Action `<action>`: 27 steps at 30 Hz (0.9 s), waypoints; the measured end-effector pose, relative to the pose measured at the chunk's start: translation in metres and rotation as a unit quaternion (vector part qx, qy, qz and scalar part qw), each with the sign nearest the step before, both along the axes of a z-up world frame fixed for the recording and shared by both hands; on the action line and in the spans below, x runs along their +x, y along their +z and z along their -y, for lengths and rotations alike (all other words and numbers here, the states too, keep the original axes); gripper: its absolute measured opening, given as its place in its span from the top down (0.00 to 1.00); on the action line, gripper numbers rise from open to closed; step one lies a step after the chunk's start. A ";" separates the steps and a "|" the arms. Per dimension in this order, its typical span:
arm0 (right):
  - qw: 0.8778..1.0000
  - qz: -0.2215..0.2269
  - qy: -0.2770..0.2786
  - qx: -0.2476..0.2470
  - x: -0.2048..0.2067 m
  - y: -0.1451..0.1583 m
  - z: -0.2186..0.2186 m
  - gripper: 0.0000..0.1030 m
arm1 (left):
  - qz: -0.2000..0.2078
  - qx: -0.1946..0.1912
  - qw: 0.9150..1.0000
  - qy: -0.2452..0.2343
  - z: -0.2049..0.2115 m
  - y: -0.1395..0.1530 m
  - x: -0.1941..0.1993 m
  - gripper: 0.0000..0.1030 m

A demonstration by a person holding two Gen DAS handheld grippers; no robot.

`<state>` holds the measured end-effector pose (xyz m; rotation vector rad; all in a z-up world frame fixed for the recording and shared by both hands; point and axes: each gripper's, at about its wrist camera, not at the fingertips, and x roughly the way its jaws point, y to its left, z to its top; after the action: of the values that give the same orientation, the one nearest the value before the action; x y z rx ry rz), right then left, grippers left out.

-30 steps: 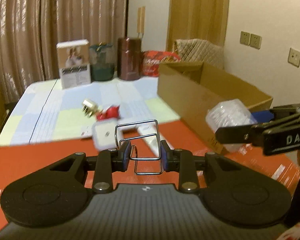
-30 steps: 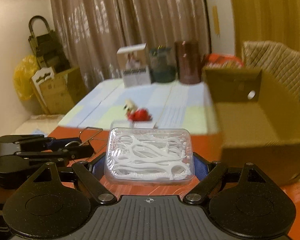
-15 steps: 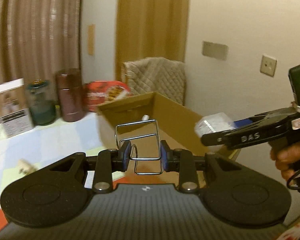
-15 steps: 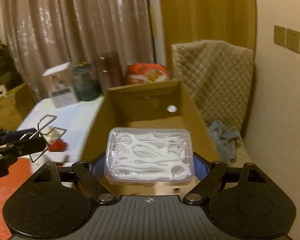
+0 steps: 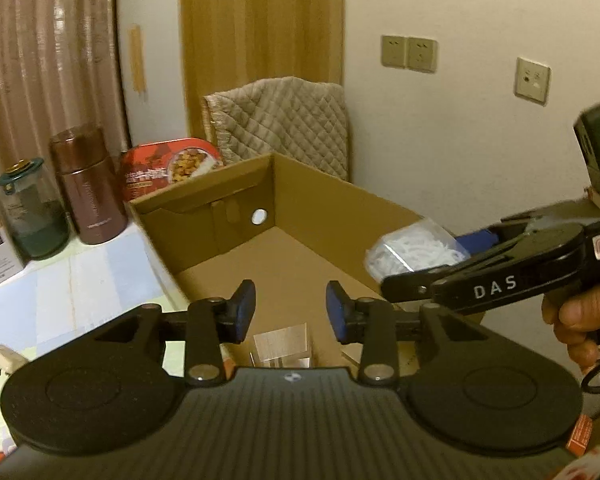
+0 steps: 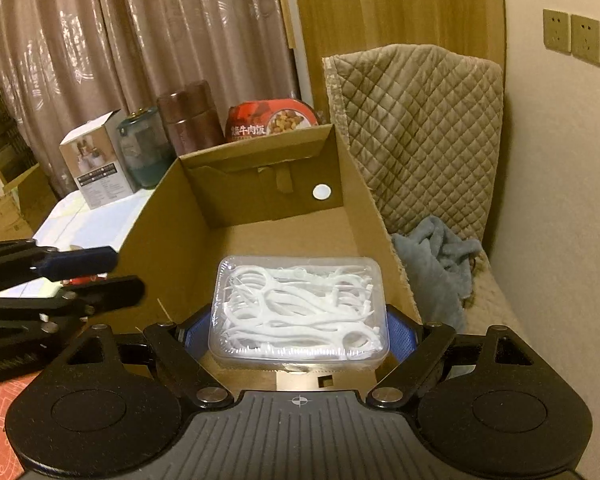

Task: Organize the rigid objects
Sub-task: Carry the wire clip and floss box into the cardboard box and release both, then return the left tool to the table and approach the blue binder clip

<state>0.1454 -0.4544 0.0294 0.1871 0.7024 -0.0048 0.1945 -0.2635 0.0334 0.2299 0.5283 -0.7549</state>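
Currently the right gripper (image 6: 299, 322) clamps a clear plastic case of floss picks (image 6: 298, 314) between its blue pads, one pad on each short side. The case is rectangular with rounded corners, transparent, and packed with white floss picks lying across one another. It is held roughly level above the near end of the open cardboard box (image 6: 260, 196), over the box floor and between the two long walls. In the left wrist view the same case (image 5: 414, 248) shows over the right wall of the box, and a hand (image 5: 580, 316) grips the handle of the right gripper.

The left gripper (image 5: 290, 310) stands narrowly open; its jaws have just been opening, and nothing is between the blue pads (image 5: 244, 312). It points down into the near part of the box (image 5: 300, 208), close to the left wall.

On the box floor below the left gripper lies a pale rectangular item (image 5: 282, 342), only partly seen.

Beyond the far end of the box, on the table (image 5: 76, 280) with a pale patchwork cover, stand a brown cylindrical canister (image 5: 90, 188), a green glass jar (image 5: 32, 210) and a red food package (image 5: 170, 168). A white carton (image 6: 98, 166) stands at the far left corner, beside the jar. A quilted beige cover (image 6: 416, 136) hangs behind the box on the right.
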 end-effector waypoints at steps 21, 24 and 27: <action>1.000 0.001 0.008 -0.008 0.010 -0.007 -0.014 0.20 | -0.005 -0.028 0.998 0.064 -0.070 0.020 -0.005 0.66; 1.000 0.016 -0.002 0.004 0.006 0.007 -0.014 0.18 | -0.006 -0.030 0.997 0.073 -0.084 0.024 -0.010 0.65; 0.999 0.040 -0.001 0.004 -0.003 0.030 -0.021 0.17 | -0.005 -0.036 0.996 0.085 -0.102 0.032 -0.016 0.64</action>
<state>0.1429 -0.4333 0.0598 0.1942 0.6217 0.0037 0.1783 -0.1611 0.0653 0.1119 0.5218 -0.6085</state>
